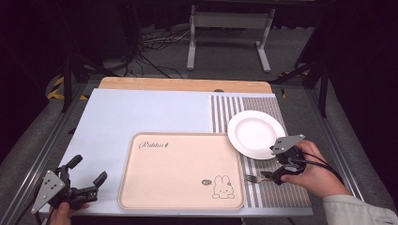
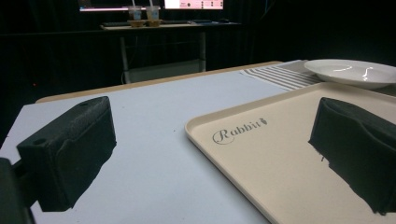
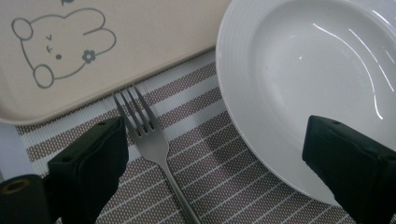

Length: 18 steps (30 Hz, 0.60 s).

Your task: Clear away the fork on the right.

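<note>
A beige tray (image 1: 180,171) with a rabbit drawing lies at the table's front middle. To its right, a white plate (image 1: 256,133) rests on a striped placemat (image 1: 281,190), and a metal fork (image 1: 253,177) lies there with its tines toward the tray. My right gripper (image 1: 272,163) hovers open over the fork and the plate's near rim. In the right gripper view the fork (image 3: 152,140) lies beside the left jaw and the plate (image 3: 303,70) under the right one. My left gripper (image 1: 89,168) is open and empty at the front left, beside the tray (image 2: 280,154).
A pale blue mat (image 1: 145,112) covers the table's left and middle, with a wooden edge (image 1: 185,84) at the back. Beyond the table are a dark floor with cables (image 1: 155,42) and a white stand (image 1: 230,33).
</note>
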Tool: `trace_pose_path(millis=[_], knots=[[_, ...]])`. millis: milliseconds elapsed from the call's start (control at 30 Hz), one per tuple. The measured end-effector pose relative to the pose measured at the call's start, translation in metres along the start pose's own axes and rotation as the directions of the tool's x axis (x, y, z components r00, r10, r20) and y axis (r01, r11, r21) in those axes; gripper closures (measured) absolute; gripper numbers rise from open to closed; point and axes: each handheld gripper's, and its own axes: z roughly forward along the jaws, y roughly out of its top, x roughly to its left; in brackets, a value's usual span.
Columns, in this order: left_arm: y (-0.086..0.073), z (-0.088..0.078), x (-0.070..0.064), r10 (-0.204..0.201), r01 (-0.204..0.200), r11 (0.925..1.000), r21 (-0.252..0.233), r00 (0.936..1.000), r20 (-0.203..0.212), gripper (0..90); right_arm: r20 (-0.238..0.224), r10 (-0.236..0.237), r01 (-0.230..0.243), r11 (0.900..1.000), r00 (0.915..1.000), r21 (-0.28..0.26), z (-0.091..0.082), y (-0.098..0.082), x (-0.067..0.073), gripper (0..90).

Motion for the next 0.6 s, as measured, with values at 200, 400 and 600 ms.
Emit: trace_pose_path(millis=[200, 400, 600], knots=[[0.0, 0.0002, -0.0002, 0.0, 0.0, 1.0, -0.002, 1.0, 0.0, 0.9, -0.039, -0.044, 0.046, 0.997, 0.9983, 0.066, 0.0029, 0.0057, -0.0005, 8.5], [0.0001, 0.0003, -0.0003, 0.0, 0.0, 1.0, 0.001, 1.0, 0.001, 1.0, -0.062, -0.089, 0.097, 0.987, 0.9941, 0.128, 0.0072, 0.007, -0.0004, 8.6], [-0.0001, 0.0005, -0.0003, -0.001, 0.001, 1.0, 0.005, 1.0, 0.0, 1.0, -0.072, -0.103, 0.113, 0.981, 0.9921, 0.154, 0.0083, 0.0081, -0.0027, 8.5]])
